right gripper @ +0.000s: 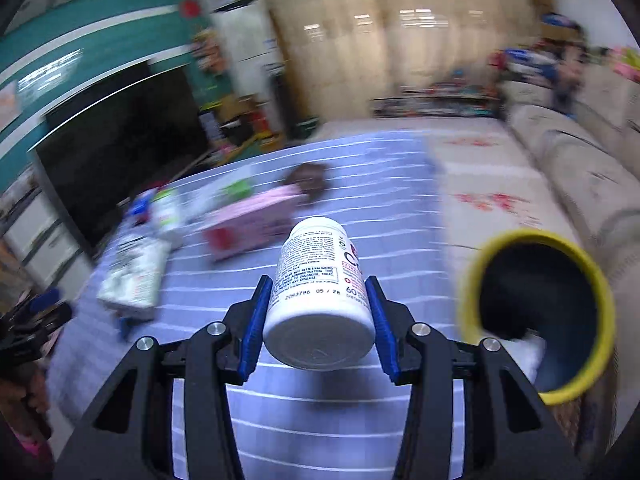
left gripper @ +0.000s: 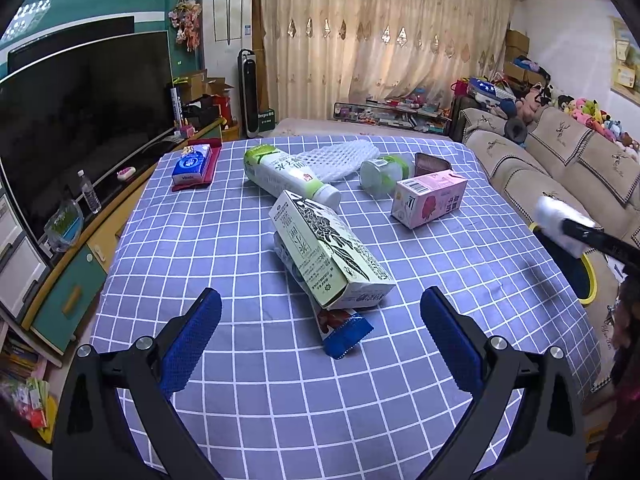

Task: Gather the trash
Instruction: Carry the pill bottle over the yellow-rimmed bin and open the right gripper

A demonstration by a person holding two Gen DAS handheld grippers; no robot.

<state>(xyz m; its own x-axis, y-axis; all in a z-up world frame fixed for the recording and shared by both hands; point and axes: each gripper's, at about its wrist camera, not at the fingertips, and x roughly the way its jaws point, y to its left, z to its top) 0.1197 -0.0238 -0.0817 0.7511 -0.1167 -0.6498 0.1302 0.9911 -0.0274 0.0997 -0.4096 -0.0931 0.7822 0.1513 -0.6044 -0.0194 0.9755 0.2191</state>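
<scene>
My right gripper (right gripper: 318, 288) is shut on a white pill bottle (right gripper: 316, 300), held above the checked tablecloth, with the yellow-rimmed dark bin (right gripper: 540, 320) just to its right. In the left wrist view that bottle (left gripper: 560, 224) shows blurred at the right edge over the bin (left gripper: 586, 280). My left gripper (left gripper: 320, 312) hangs open above the table, just short of a pale green carton (left gripper: 328, 252) that lies on a blue wrapper (left gripper: 344, 332). Farther back lie a green-white bottle (left gripper: 288, 178), a pink carton (left gripper: 430, 198), a clear cup (left gripper: 384, 174) and white foam netting (left gripper: 340, 158).
A tissue pack on a red holder (left gripper: 194, 166) sits at the table's far left. A large TV (left gripper: 80, 120) on a cabinet stands left. A beige sofa (left gripper: 560, 160) runs along the right. The bin stands off the table's right side. A person's sleeve (left gripper: 624, 340) shows at the right edge.
</scene>
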